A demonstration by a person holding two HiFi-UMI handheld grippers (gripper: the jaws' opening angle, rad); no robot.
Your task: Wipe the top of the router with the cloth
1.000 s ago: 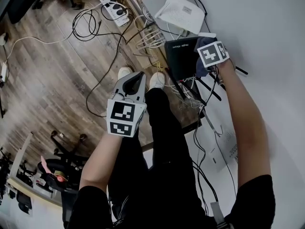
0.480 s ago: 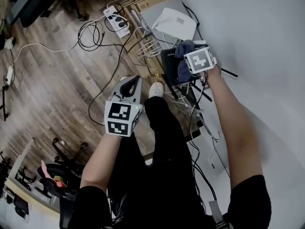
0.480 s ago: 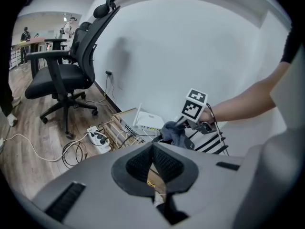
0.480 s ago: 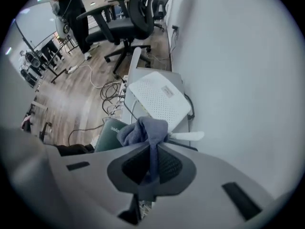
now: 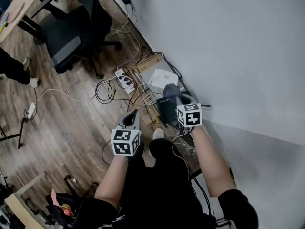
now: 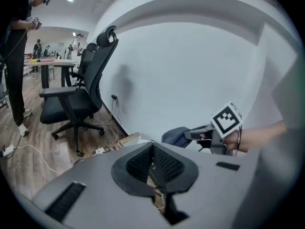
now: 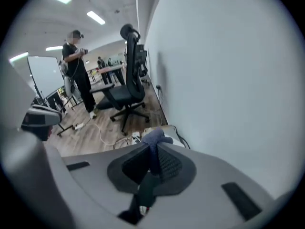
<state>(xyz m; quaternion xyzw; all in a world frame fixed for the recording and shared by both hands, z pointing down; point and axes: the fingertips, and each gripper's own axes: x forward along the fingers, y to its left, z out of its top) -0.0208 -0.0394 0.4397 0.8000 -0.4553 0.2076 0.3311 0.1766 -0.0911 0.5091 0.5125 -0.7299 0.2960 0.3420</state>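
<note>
Cloth [image 7: 153, 138] in right gripper [image 7: 150, 162], seemingly aloft

Your head camera looks steeply down from high above the floor [image 5: 62, 123], with the office chair [image 5: 71, 37] far ahead. Each tool camera sits right behind its own jaws, facing level toward that chair along the wall [image 7: 228, 80]; the left one also catches your right tool [image 6: 191, 135] and cloth [image 6: 174, 136].

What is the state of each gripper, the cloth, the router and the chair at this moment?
left gripper, shut, empty.
right gripper, shut on the cloth.
cloth, bunched, pinched between the right gripper's jaws.
router, lying flat by the wall, cables around it.
office chair, upright, nobody in it.
</note>
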